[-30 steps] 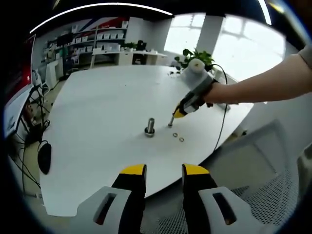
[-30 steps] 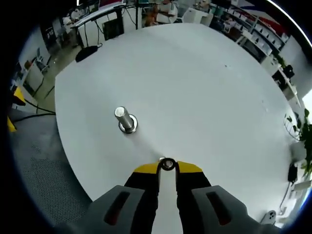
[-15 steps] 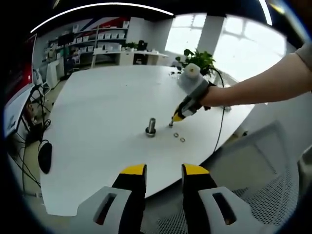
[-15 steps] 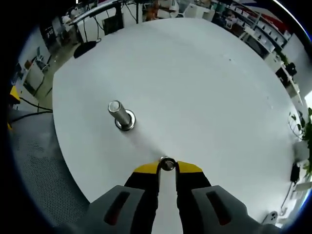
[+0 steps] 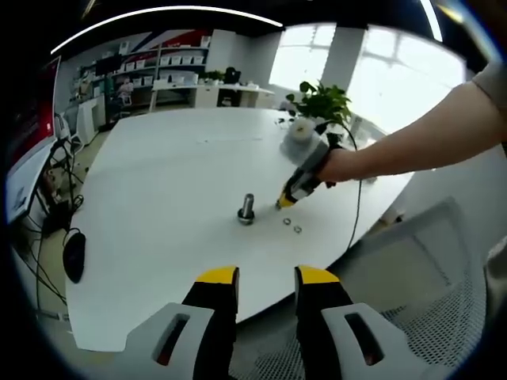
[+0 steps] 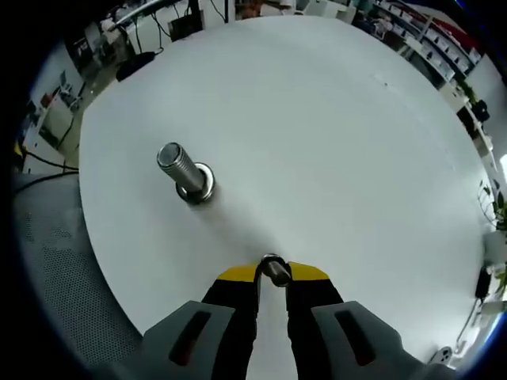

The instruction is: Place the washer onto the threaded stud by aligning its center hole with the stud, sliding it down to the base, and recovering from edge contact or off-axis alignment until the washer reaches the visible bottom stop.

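Observation:
A steel threaded stud (image 6: 178, 169) stands upright on its round base on the white table (image 6: 333, 127), up and left of my right gripper (image 6: 272, 271). That gripper is shut on a small steel washer (image 6: 272, 267), pinched edge-on at its yellow tips above the table. In the left gripper view the stud (image 5: 247, 207) stands mid-table, and the right gripper (image 5: 286, 200), held by a person's hand (image 5: 342, 165), hovers just right of it. My left gripper (image 5: 266, 279) is open, back over the table's near edge, with nothing between its jaws.
Two loose washers (image 5: 291, 225) lie on the table right of the stud. A mesh chair (image 5: 428, 301) sits at the lower right, a black cable (image 5: 360, 194) hangs over the table edge, and a potted plant (image 5: 321, 96) stands at the far side.
My right gripper has carried the washer closer to the stud, which now looks larger in its view. The left gripper has stayed put.

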